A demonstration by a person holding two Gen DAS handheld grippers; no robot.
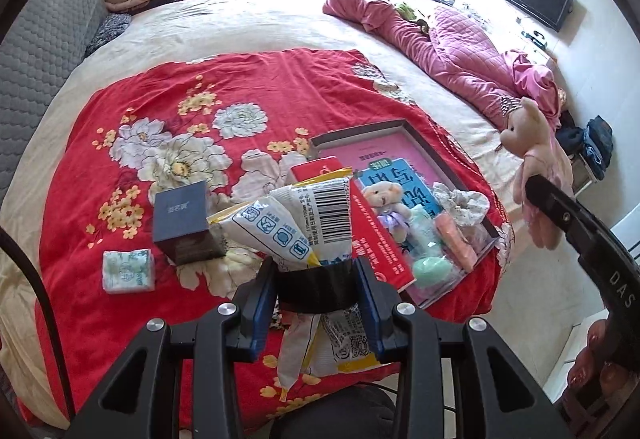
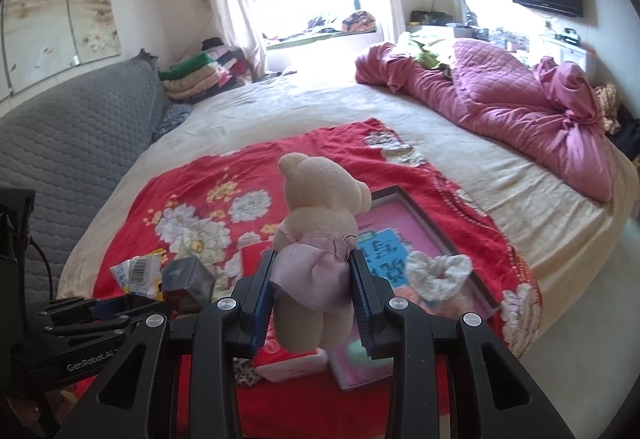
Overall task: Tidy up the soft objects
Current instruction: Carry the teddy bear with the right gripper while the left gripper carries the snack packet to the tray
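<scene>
Holding two things aloft at once over the bed (image 2: pixel 280 107): left gripper (image 1: pixel 318 283) with fingers (image 1: pixel 262 291) clamped on a bundle of tissue packs (image 1: pixel 304 227) bound by a dark band, right gripper (image 2: pixel 312 291) with fingers (image 2: pixel 260 295) squeezing a teddy bear (image 2: pixel 316 223) at its purple skirt, bear upright and facing away from the camera

Hanging above the near end of the shallow tray (image 1: pixel 404 125) on the red flowered blanket (image 1: pixel 160 87), or so it seems from both views

Already sitting in the tray: a small bear (image 1: pixel 386 199), a frilly scrunchie (image 1: pixel 466 201), a mint-green soft piece (image 1: pixel 430 265) and an orange one (image 1: pixel 456 239), resting on a blue book (image 1: pixel 404 175)

Still lying outside on the blanket: a small tissue pack (image 1: pixel 129 270), and a dark box (image 1: pixel 182 221) just beside it, looking rigid and probably not part of the job

Looking more than halfway through, with both held items and the loose pack yet to be placed
</scene>
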